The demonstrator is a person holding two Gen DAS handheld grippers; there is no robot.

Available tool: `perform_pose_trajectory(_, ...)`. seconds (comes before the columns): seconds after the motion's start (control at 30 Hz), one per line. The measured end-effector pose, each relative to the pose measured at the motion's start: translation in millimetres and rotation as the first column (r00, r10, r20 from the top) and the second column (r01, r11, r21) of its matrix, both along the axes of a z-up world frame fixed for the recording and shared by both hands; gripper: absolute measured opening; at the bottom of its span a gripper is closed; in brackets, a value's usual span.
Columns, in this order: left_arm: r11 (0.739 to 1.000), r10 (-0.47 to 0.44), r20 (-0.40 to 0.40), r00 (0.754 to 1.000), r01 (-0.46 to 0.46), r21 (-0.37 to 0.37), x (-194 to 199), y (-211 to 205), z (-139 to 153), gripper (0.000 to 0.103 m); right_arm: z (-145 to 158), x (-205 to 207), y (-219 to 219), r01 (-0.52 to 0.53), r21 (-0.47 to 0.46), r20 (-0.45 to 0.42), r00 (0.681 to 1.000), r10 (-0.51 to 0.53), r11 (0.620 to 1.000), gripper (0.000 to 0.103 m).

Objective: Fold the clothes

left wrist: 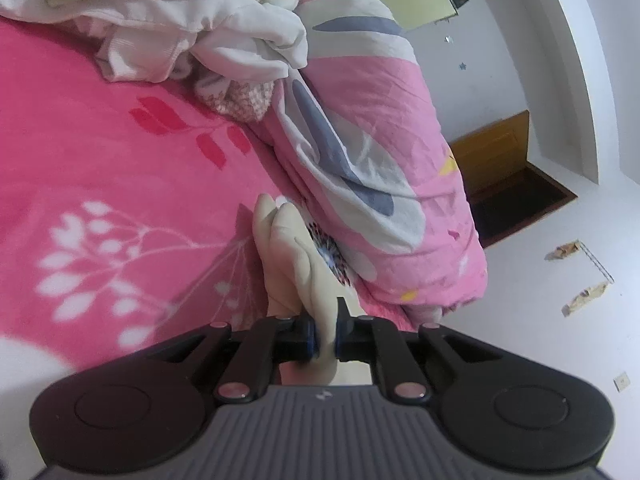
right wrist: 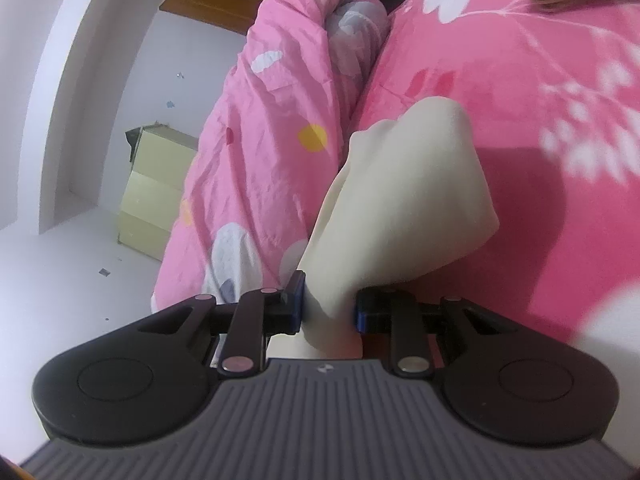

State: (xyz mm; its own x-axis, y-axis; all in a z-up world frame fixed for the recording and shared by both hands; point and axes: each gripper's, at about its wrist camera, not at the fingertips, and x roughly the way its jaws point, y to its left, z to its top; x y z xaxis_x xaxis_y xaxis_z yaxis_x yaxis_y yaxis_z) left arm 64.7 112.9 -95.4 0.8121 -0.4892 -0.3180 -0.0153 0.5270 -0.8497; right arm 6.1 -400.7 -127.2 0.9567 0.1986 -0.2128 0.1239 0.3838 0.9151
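White walls (left wrist: 500,60), pale floor (left wrist: 560,340), pink-sheeted bed (left wrist: 80,140), rolled quilt (left wrist: 380,140), yellow-green cabinet (right wrist: 156,184)

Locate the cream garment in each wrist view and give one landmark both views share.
Left wrist: the cream garment runs up from the shut left gripper, low centre, on the pink bedsheet.
Right wrist: cream garment fills the centre, pinched by the right gripper.
Shared landmark: the rolled pink quilt.
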Motion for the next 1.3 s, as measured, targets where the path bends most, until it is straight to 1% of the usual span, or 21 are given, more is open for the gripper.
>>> perform_pose_trajectory(0.1, 1.0, -0.031, -0.007, 1.0, 0.031, -0.004, -28.1, 18.7, 5.4, 0.009, -1.0, -36.1, 7.4, -0.004, 0.026, 0.001, 1.0, 0.004, 1.0, 0.022)
perform_pose_trajectory(0.17, 0.998, -0.053, -0.002, 0.999, 0.053, 0.024, -48.8, 30.8, 7.2, 0.01, -5.1, -62.9, 13.6, -0.01, 0.05, -0.001, 1.0, 0.01, 0.999, 0.022)
perform_pose_trajectory(0.23, 0.995, -0.08, -0.011, 0.997, 0.081, 0.061, -64.7, 40.0, 4.0, 0.014, -12.2, -86.9, 18.2, -0.014, 0.069, -0.015, 1.0, 0.015, 0.997, 0.023)
perform_pose_trajectory(0.27, 0.993, -0.078, -0.023, 0.997, 0.079, 0.091, -69.0, 43.2, 1.9, 0.024, -18.2, -95.2, 18.4, -0.021, 0.071, -0.036, 0.999, 0.023, 0.997, 0.024)
perform_pose_trajectory(0.3, 0.989, -0.065, -0.036, 0.997, 0.069, 0.13, -73.0, 45.8, 0.1, 0.038, -26.0, -101.7, 17.1, -0.026, 0.071, -0.065, 0.997, 0.03, 0.997, 0.027)
perform_pose_trajectory(0.37, 0.975, -0.029, -0.045, 0.999, 0.038, 0.22, -79.6, 50.7, 1.2, 0.047, -34.6, -113.4, 11.7, -0.024, 0.083, -0.091, 0.995, 0.032, 0.996, 0.031)
perform_pose_trajectory(0.43, 0.954, -0.005, -0.025, 1.0, 0.012, 0.301, -86.8, 53.5, 9.1, 0.063, -37.1, -125.2, 5.4, -0.015, 0.088, -0.101, 0.995, 0.024, 0.996, 0.038)
perform_pose_trajectory(0.5, 0.925, 0.002, 0.0, 1.0, -0.002, 0.38, -94.1, 51.9, 20.2, 0.091, -25.8, -140.0, 2.0, 0.001, 0.014, -0.103, 0.995, 0.0, 1.0, 0.044)
perform_pose_trajectory(0.57, 0.885, 0.0, 0.012, 1.0, -0.006, 0.465, -100.3, 46.0, 32.2, 0.1, -15.0, -155.0, -2.0, 0.026, -0.066, -0.107, 0.994, -0.033, 0.997, 0.048)
perform_pose_trajectory(0.63, 0.835, -0.016, 0.041, 0.999, -0.009, 0.551, -107.5, 36.2, 44.6, 0.102, -5.2, -165.6, -4.9, 0.045, -0.15, -0.126, 0.99, -0.064, 0.988, 0.051)
perform_pose_trajectory(0.7, 0.78, -0.038, 0.069, 0.997, -0.013, 0.626, -115.0, 25.5, 56.2, 0.103, 3.8, -173.0, -4.8, 0.061, -0.241, -0.146, 0.984, -0.098, 0.969, 0.054)
perform_pose_trajectory(0.77, 0.744, -0.062, 0.056, 0.996, 0.009, 0.668, -119.3, 16.5, 64.0, 0.103, 11.3, -178.4, -3.9, 0.07, -0.314, -0.154, 0.98, -0.124, 0.947, 0.057)
perform_pose_trajectory(0.87, 0.723, -0.082, -0.003, 0.997, 0.062, 0.689, -119.5, 3.3, 66.2, 0.103, 21.2, -183.9, -0.1, 0.072, -0.383, -0.135, 0.982, -0.133, 0.921, 0.062)
perform_pose_trajectory(0.93, 0.707, -0.078, -0.045, 0.996, 0.087, 0.702, -120.5, -6.7, 63.8, 0.103, 27.8, -181.4, 5.9, 0.061, -0.416, -0.114, 0.986, -0.118, 0.907, 0.068)
perform_pose_trajectory(0.97, 0.703, -0.072, -0.07, 0.995, 0.1, 0.704, -122.1, -11.8, 62.1, 0.103, 30.7, -179.9, 8.8, 0.054, -0.428, -0.106, 0.988, -0.11, 0.902, 0.069)
perform_pose_trajectory(1.0, 0.709, -0.069, -0.093, 0.993, 0.115, 0.696, -125.2, -16.6, 60.5, 0.103, 32.5, -177.6, 11.5, 0.045, -0.433, -0.103, 0.99, -0.099, 0.9, 0.069)
perform_pose_trajectory(1.07, 0.733, -0.074, -0.137, 0.988, 0.147, 0.664, -133.4, -26.5, 57.6, 0.103, 36.1, -173.4, 16.7, 0.029, -0.44, -0.098, 0.992, -0.08, 0.898, 0.07)
perform_pose_trajectory(1.1, 0.739, -0.086, -0.158, 0.984, 0.169, 0.652, -137.8, -32.0, 56.6, 0.103, 37.6, -172.0, 18.9, 0.025, -0.438, -0.097, 0.992, -0.075, 0.898, 0.07)
perform_pose_trajectory(1.13, 0.738, -0.106, -0.177, 0.978, 0.197, 0.646, -142.6, -38.2, 56.0, 0.103, 39.1, -170.6, 21.2, 0.021, -0.437, -0.095, 0.993, -0.07, 0.899, 0.07)
perform_pose_trajectory(1.17, 0.727, -0.118, -0.188, 0.975, 0.214, 0.653, -147.0, -43.9, 55.7, 0.103, 40.7, -169.2, 23.4, 0.018, -0.435, -0.093, 0.994, -0.064, 0.9, 0.07)
perform_pose_trajectory(1.3, 0.637, -0.134, -0.197, 0.971, 0.237, 0.733, -163.1, -65.1, 56.2, 0.103, 44.2, -165.9, 32.3, 0.0, -0.434, -0.09, 0.995, -0.043, 0.901, 0.072)
